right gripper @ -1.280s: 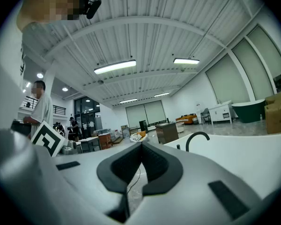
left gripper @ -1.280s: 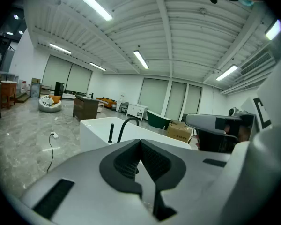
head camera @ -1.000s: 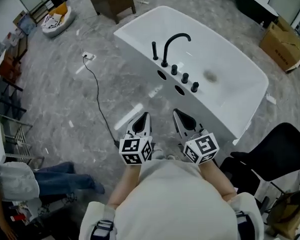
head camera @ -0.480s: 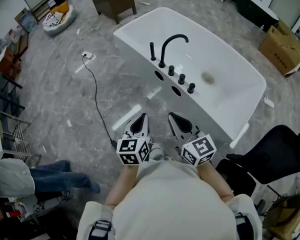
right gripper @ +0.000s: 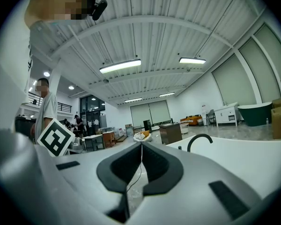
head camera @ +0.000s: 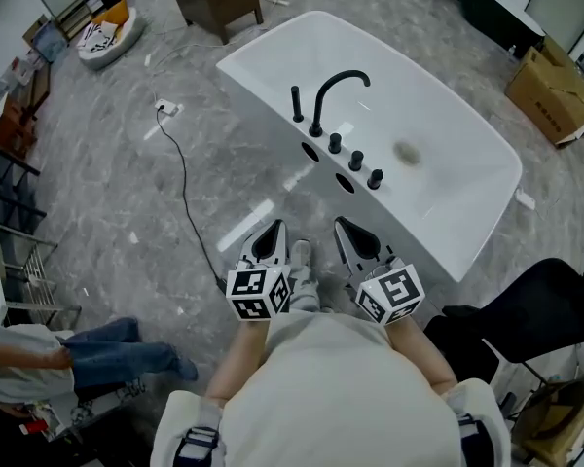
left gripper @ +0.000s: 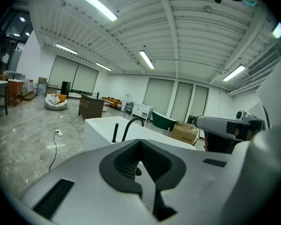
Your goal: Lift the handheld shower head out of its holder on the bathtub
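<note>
Head view: nothing lifted yet. The handheld shower head (head camera: 296,103) stands upright in its holder on the bathtub (head camera: 438,105) rim, just beside the arched spout (head camera: 336,84) and well ahead of both jaws. The tub holds only a dark drain (head camera: 406,150); no water seen.

Left gripper view: left gripper (left gripper: 140,142) jaws pressed together, nothing between them. The shower head is far beyond the tips.

Right gripper view: right gripper (right gripper: 141,144) jaws pressed together, nothing between them.

Reach, grip and lift all left to do.
</note>
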### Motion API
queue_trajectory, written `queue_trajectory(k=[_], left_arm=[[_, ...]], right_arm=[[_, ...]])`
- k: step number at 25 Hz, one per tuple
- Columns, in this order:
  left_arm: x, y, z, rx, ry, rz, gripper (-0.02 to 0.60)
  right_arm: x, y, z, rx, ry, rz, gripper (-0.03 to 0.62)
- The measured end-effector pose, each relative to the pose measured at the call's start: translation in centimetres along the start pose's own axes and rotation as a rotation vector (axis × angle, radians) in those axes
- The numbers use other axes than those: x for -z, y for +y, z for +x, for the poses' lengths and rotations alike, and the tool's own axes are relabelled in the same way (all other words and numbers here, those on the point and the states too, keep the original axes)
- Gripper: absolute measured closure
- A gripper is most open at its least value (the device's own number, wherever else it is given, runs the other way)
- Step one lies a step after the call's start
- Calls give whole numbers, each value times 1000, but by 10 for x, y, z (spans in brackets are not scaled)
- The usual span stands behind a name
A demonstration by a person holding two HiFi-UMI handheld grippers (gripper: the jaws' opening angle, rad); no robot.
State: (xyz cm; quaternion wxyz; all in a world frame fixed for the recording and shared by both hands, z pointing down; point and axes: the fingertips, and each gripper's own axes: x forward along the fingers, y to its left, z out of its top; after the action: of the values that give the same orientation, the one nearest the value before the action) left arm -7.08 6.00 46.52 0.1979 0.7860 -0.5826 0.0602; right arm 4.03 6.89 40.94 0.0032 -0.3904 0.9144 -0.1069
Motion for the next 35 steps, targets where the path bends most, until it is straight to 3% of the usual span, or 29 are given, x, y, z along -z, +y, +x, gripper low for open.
queue_trajectory(k=[26,35], left_arm=[[-62,100,219,122,98,24,560],[-61,126,292,158,156,43,560]], right_arm=[[-34,-130,182,149,11,-17,574],[-35,-169,221,218,27,9,574]])
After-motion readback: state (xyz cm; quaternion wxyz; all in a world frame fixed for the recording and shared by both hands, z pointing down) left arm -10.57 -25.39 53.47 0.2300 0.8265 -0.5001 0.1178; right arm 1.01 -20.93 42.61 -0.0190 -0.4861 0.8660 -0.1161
